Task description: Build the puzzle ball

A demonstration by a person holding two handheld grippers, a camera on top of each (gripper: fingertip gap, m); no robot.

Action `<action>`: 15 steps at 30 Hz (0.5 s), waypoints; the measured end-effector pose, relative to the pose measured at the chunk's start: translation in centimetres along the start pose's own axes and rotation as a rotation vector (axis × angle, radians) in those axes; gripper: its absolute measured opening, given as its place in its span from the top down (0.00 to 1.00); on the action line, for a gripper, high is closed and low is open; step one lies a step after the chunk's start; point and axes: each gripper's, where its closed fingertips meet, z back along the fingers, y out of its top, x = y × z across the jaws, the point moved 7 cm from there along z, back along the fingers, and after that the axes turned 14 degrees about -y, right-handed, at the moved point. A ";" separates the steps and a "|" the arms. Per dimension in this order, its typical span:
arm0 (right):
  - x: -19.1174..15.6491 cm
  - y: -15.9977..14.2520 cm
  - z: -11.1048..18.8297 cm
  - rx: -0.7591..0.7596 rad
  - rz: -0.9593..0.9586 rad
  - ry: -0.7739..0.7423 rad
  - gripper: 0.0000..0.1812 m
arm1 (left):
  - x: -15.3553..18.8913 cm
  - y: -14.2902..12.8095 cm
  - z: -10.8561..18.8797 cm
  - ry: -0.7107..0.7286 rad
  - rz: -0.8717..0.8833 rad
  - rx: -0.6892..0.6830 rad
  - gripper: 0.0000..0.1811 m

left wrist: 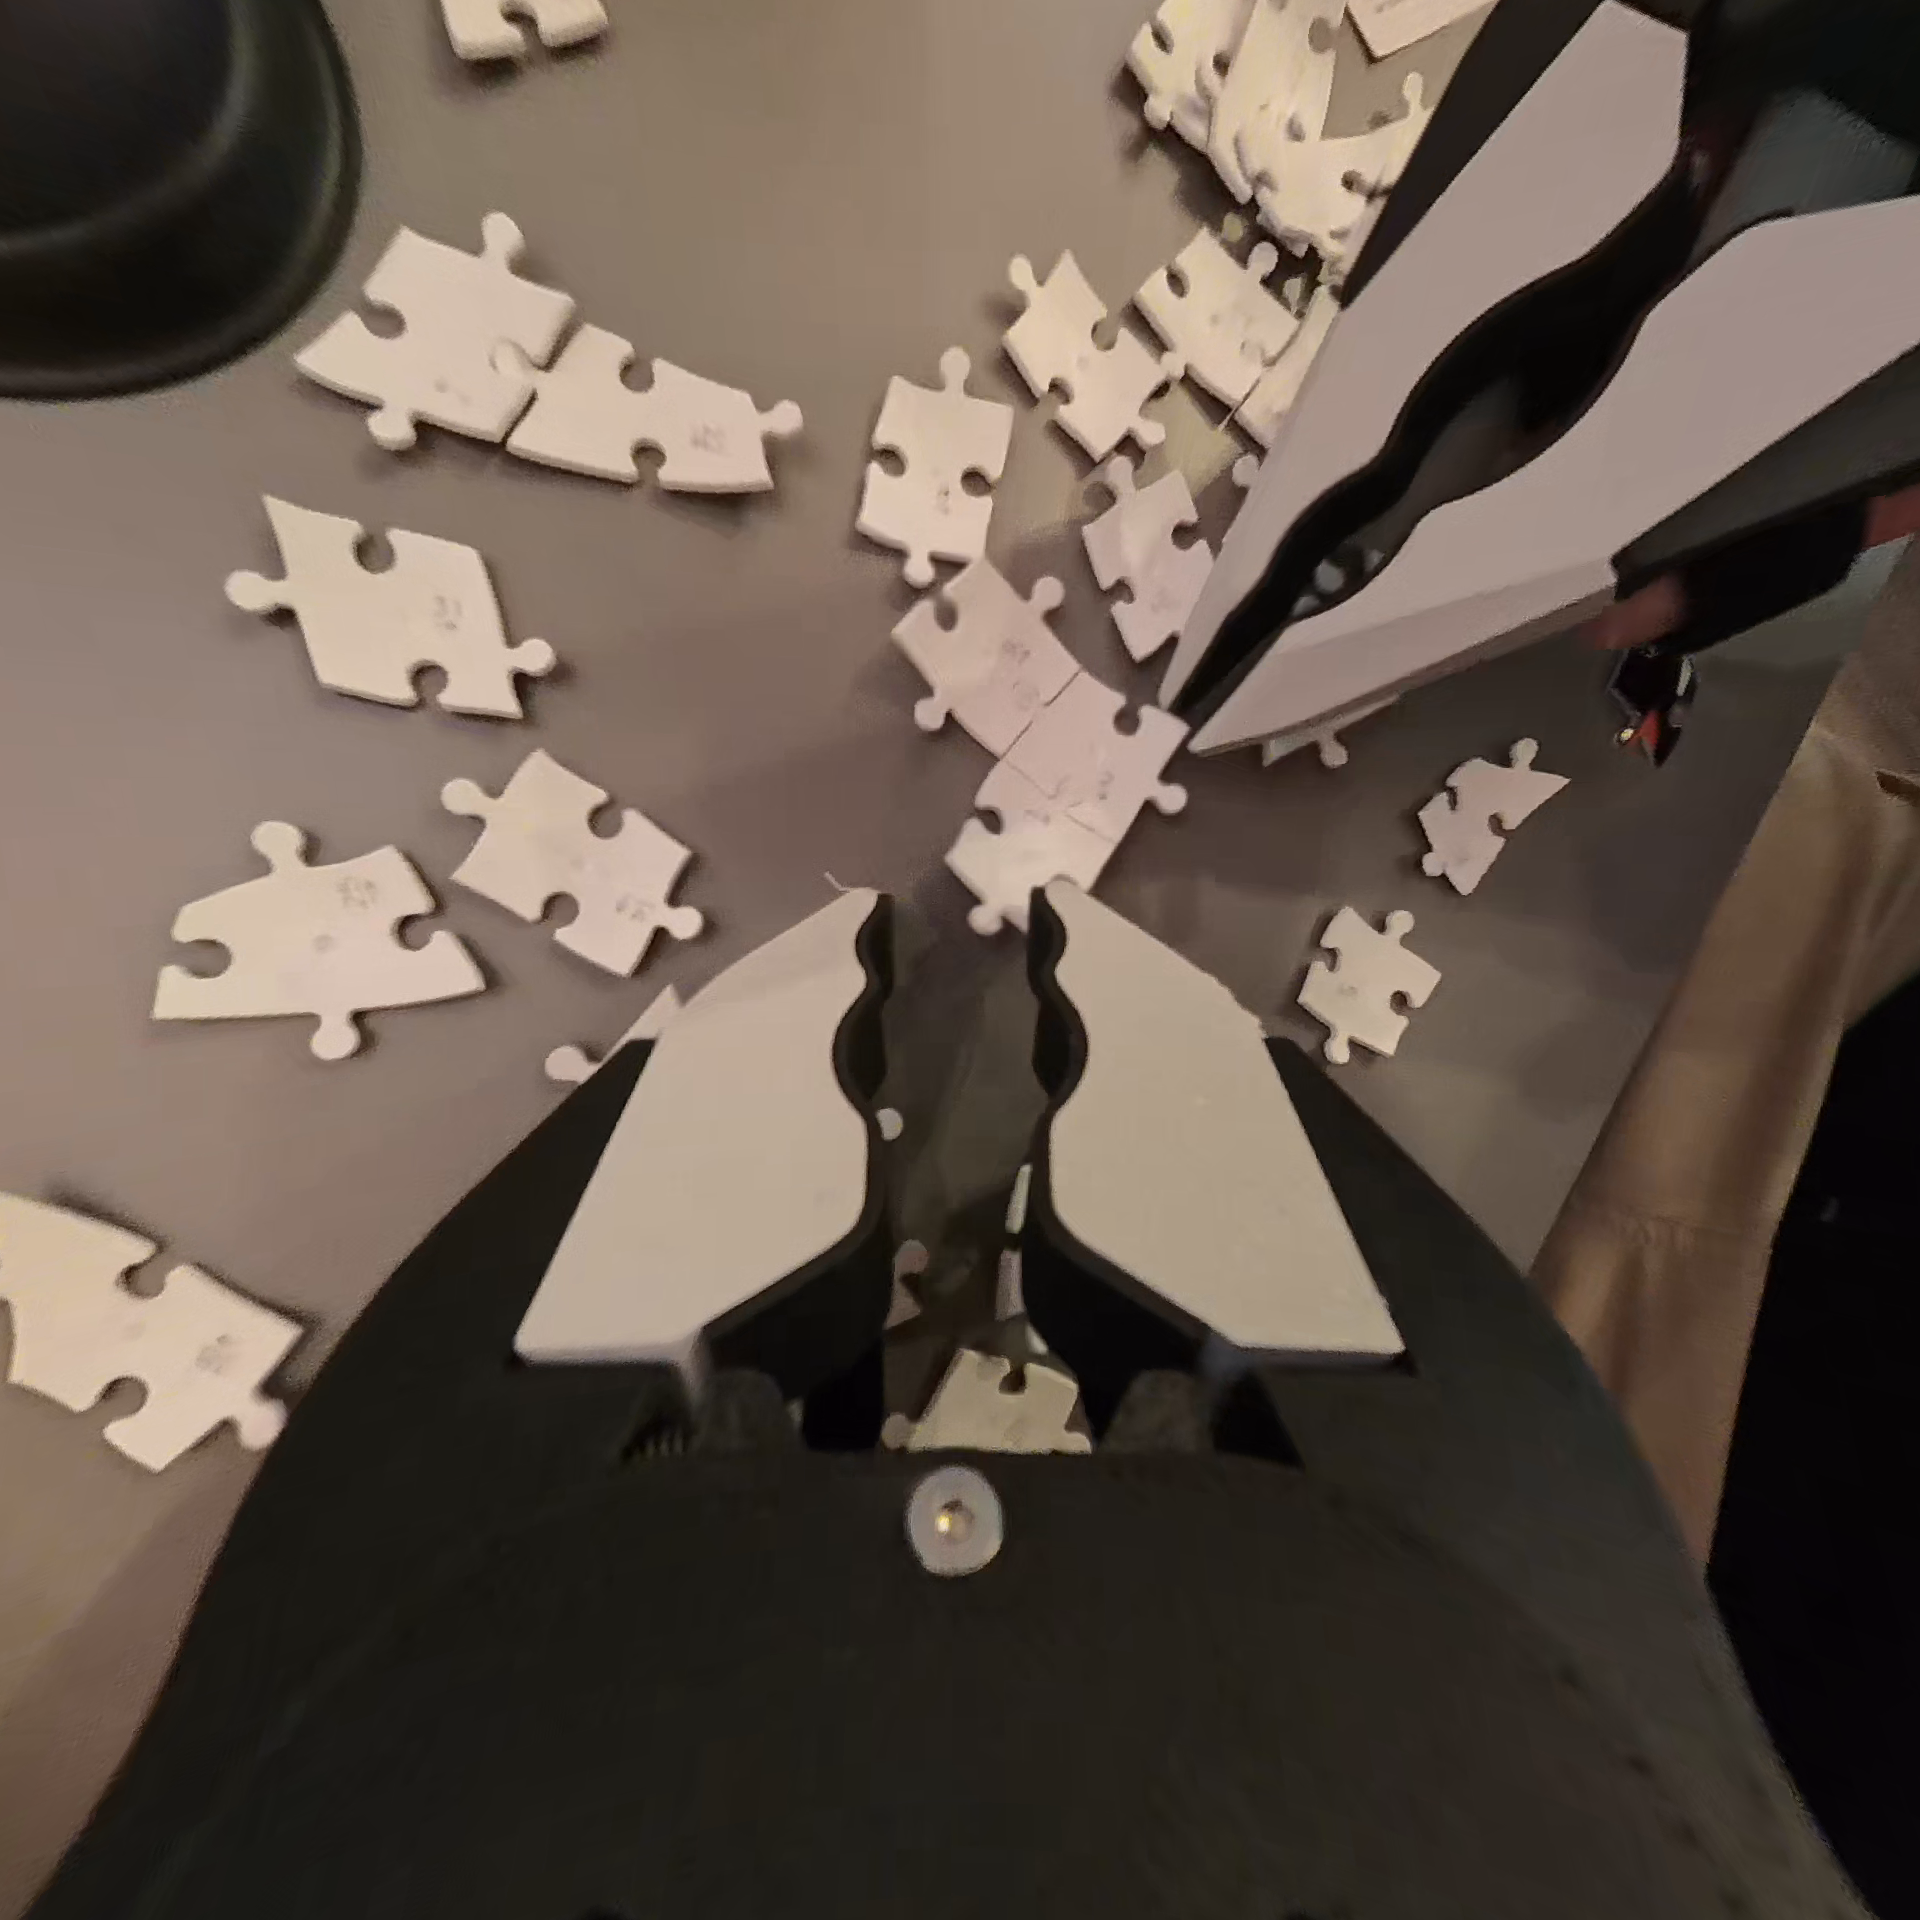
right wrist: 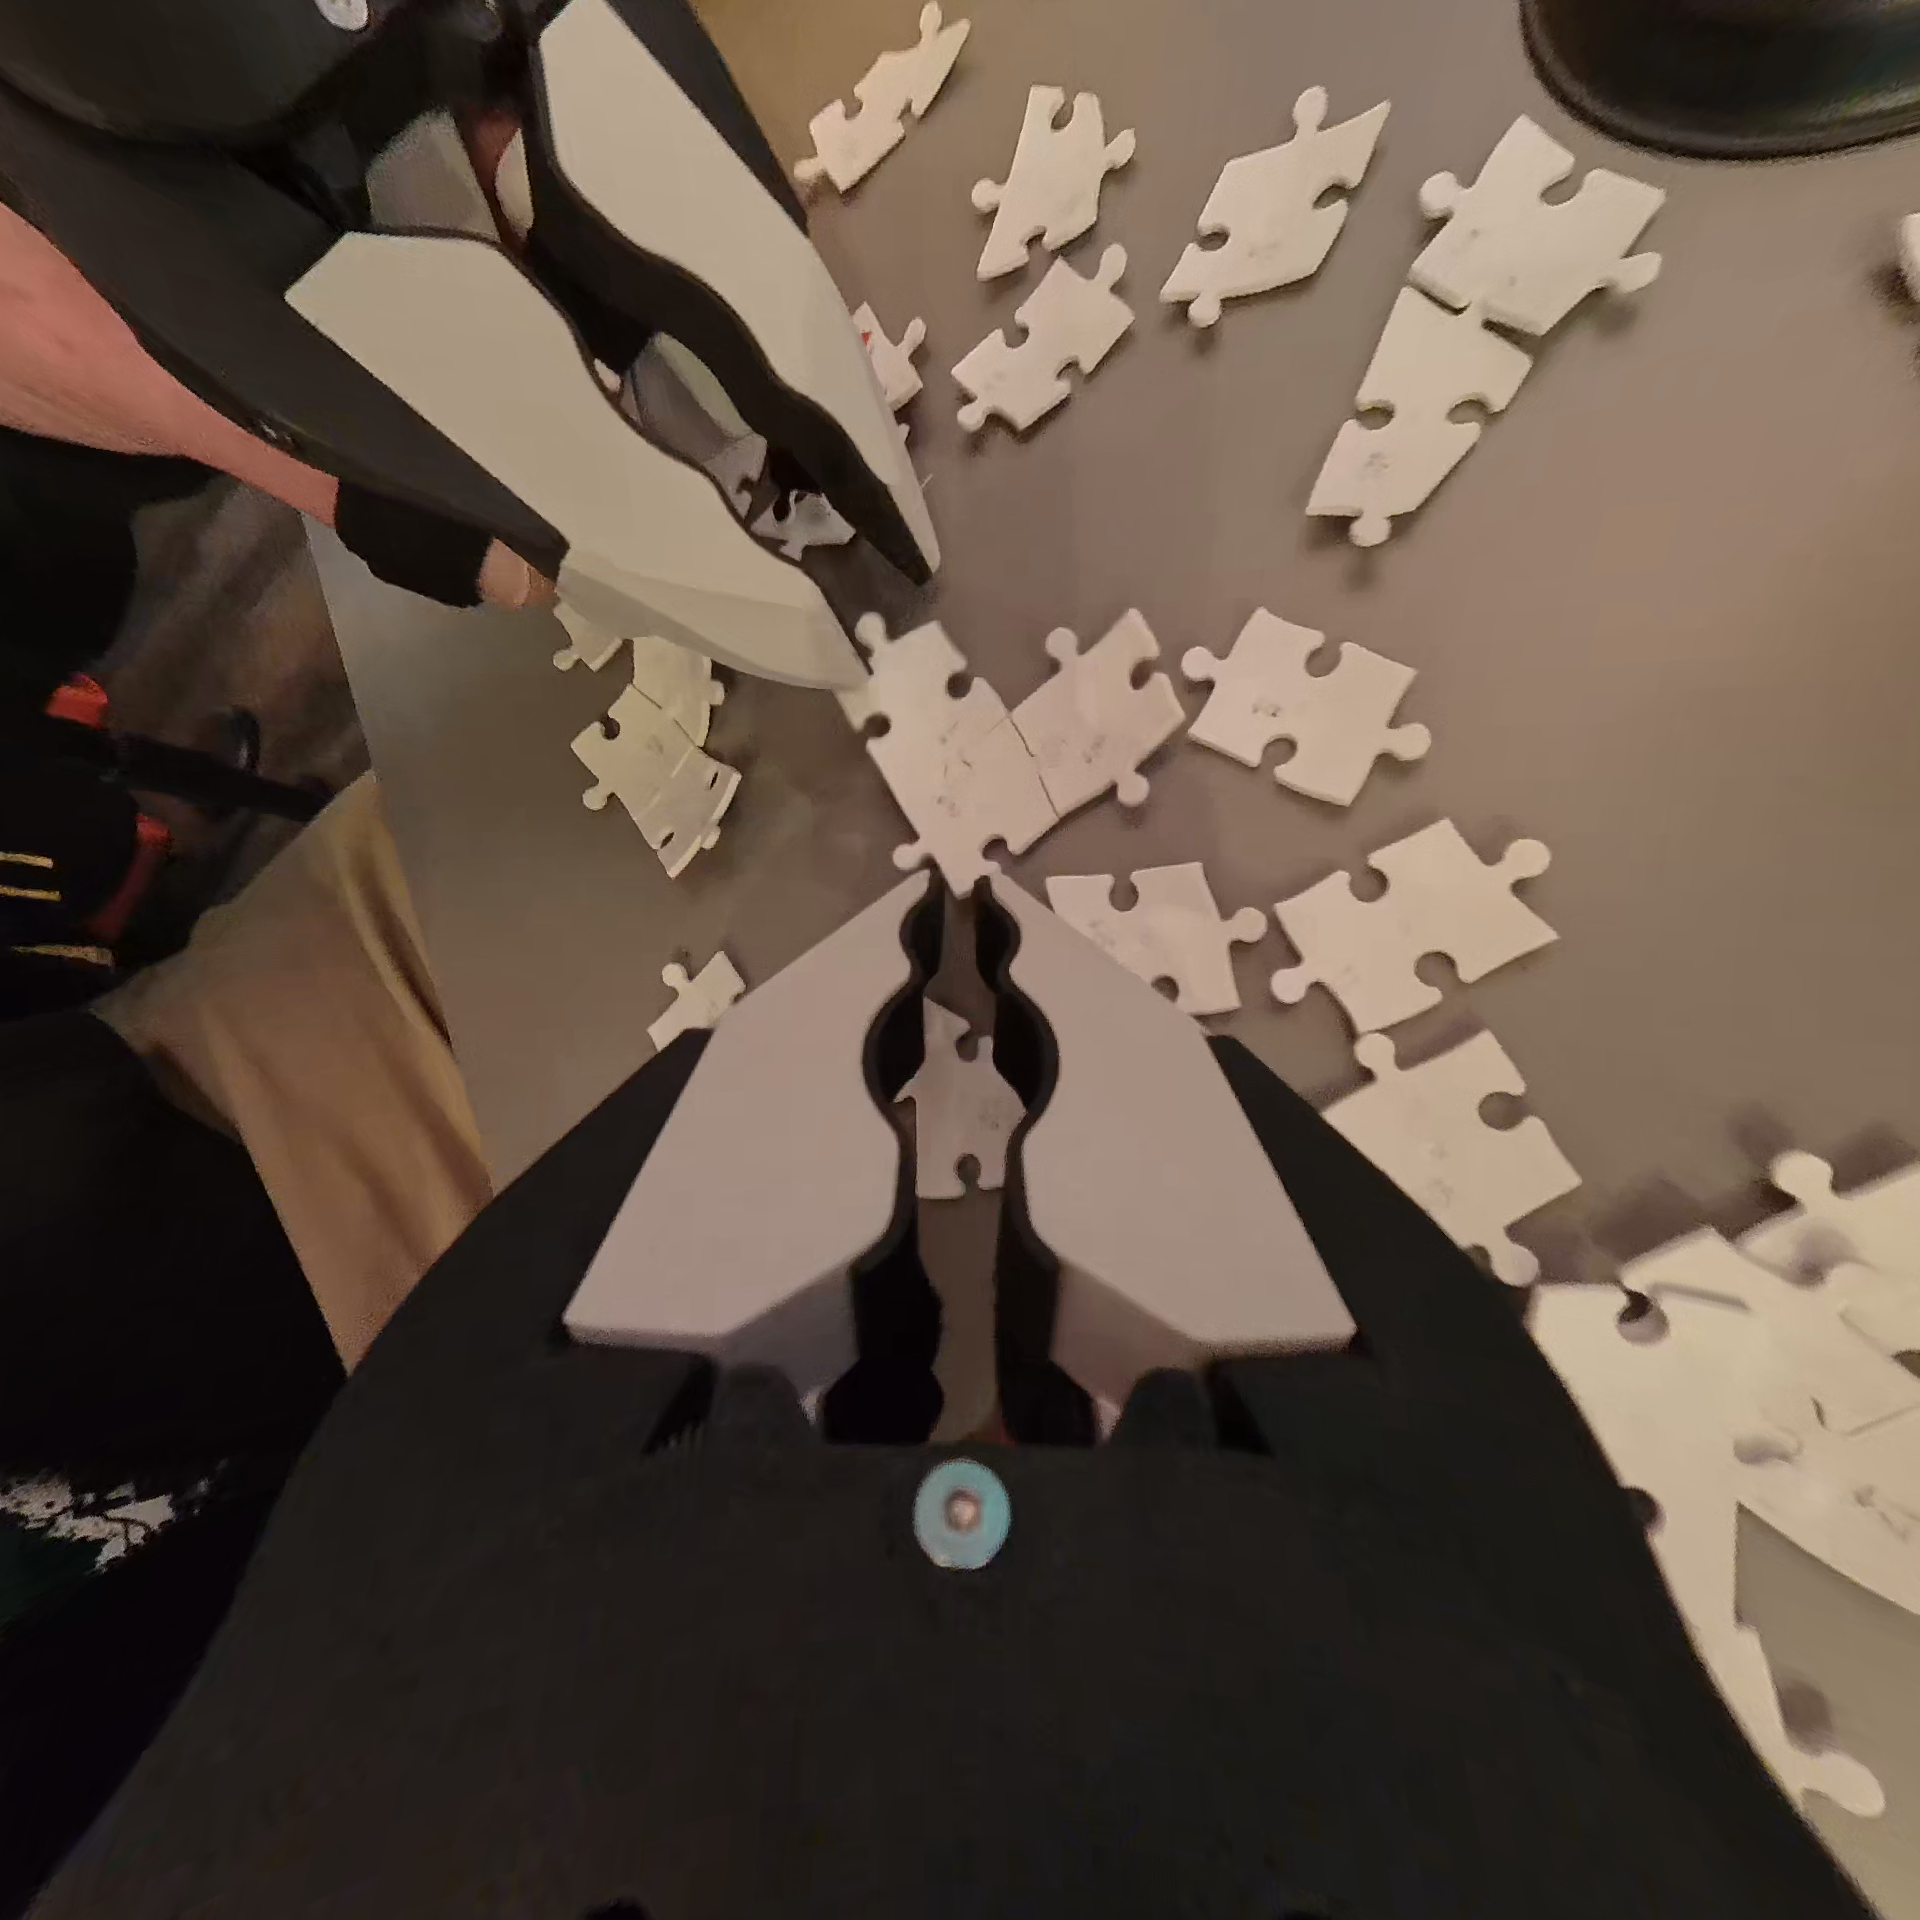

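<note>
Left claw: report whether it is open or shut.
Open. In its own wrist view the left claw shows a clear gap between its grey fingertips, with bare grey tabletop between them and nothing gripped.

the left tool (left wrist: pixel 958 909) hangs over the grey counter (left wrist: pixel 727 187) with its jaws parted and nothing between them, tips just short of a joined cluster of white puzzle pieces (left wrist: pixel 1049 758). the right tool (left wrist: pixel 1190 727) reaches in from the upper right, its jaws nearly together, tips at the cluster's far edge, perhaps touching it. loose pieces (left wrist: pixel 395 613) lie scattered to the left, a heap (left wrist: pixel 1278 114) at top right, a dark rounded object (left wrist: pixel 156 177) in the top left corner.
</note>
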 end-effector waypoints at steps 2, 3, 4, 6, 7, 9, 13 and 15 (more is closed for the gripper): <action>-0.2 -0.2 -0.4 -0.017 0.023 -0.016 1.00 | 0.2 0.1 -0.4 -0.035 0.027 -0.008 0.87; -0.3 -0.2 -0.5 -0.014 0.027 -0.015 1.00 | 0.2 0.1 -0.5 -0.051 0.040 -0.007 0.87; -0.3 -0.1 -0.6 -0.017 0.028 -0.012 1.00 | 0.2 0.1 -0.5 -0.054 0.048 -0.004 0.87; -0.4 -0.1 -0.6 -0.019 0.039 -0.014 1.00 | 0.1 0.4 -0.6 -0.075 0.066 0.000 0.87; -0.3 -0.1 -0.6 -0.019 0.041 -0.012 1.00 | -0.1 0.4 -0.5 -0.078 0.079 0.006 0.88; -0.3 -0.1 -0.6 -0.019 0.041 -0.006 1.00 | -0.4 0.4 -0.6 -0.074 0.100 0.010 0.92; -0.3 -0.1 -0.6 -0.017 0.052 -0.007 1.00 | -0.7 0.4 -0.2 -0.115 0.134 0.076 0.97; -0.4 -0.1 -0.5 -0.014 0.058 -0.010 1.00 | -0.7 0.6 0.1 -0.128 0.142 0.110 0.98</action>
